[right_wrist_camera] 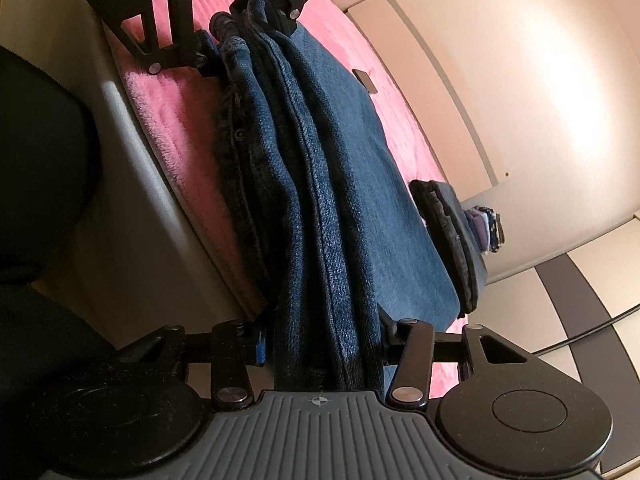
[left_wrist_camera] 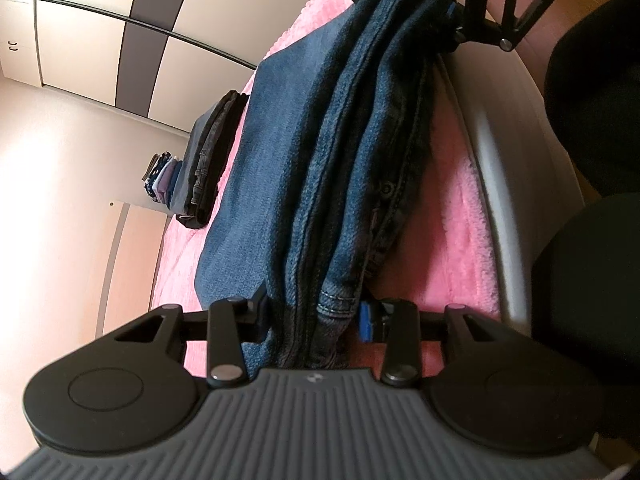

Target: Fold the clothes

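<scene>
A pair of blue jeans, folded lengthwise into a thick bundle, is stretched between my two grippers above a pink blanket. My left gripper is shut on one end of the bundle. The other end sits in my right gripper, which is shut on it as well. One broad denim panel hangs off the bundle and lies flat on the blanket.
A stack of folded dark clothes lies on the blanket beyond the jeans, with a smaller stack of mixed colours behind it. The grey bed frame and a person's dark clothing are close by. A wardrobe stands behind.
</scene>
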`<act>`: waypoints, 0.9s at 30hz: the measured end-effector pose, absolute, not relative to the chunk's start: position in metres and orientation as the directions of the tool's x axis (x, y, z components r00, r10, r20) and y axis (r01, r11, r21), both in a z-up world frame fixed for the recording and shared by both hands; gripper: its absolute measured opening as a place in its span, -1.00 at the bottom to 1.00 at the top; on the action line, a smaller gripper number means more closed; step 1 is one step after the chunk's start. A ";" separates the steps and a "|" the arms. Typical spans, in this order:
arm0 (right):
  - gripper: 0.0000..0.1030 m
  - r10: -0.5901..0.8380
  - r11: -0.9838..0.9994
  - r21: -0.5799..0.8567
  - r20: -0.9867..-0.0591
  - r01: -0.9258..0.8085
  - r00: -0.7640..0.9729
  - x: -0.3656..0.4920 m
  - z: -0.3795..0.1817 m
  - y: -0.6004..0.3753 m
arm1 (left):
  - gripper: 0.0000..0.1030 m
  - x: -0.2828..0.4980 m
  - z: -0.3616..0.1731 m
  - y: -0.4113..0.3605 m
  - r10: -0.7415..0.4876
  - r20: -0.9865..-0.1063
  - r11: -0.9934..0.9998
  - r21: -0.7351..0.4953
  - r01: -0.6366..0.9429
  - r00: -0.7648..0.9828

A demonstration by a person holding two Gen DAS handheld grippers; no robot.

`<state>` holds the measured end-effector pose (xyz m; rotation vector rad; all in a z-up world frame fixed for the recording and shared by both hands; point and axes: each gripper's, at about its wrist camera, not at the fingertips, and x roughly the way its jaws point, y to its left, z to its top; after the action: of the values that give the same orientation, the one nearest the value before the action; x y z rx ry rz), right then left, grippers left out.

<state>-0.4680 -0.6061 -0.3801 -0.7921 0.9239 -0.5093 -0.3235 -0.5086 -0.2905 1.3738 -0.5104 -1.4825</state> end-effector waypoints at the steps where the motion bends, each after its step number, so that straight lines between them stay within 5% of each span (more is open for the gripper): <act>1: -0.05 -0.689 0.621 -0.782 -0.507 0.061 0.519 -0.468 -0.380 -0.606 | -0.31 -0.323 -0.291 -0.509 -0.860 -0.487 -0.403 0.834 0.378 0.156; 24: -0.06 -0.681 0.653 -0.753 -0.540 0.078 0.496 -0.458 -0.371 -0.606 | -0.34 -0.321 -0.287 -0.511 -0.853 -0.499 -0.416 0.826 0.380 0.152; 27: -0.23 -0.668 0.669 -0.739 -0.550 0.080 0.501 -0.460 -0.363 -0.610 | -0.38 -0.321 -0.284 -0.511 -0.850 -0.506 -0.415 0.815 0.404 0.147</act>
<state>-0.4605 -0.6103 -0.3632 -0.7144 0.9465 -0.5015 -0.3213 -0.5108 -0.2838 1.3659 -0.4767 -1.5034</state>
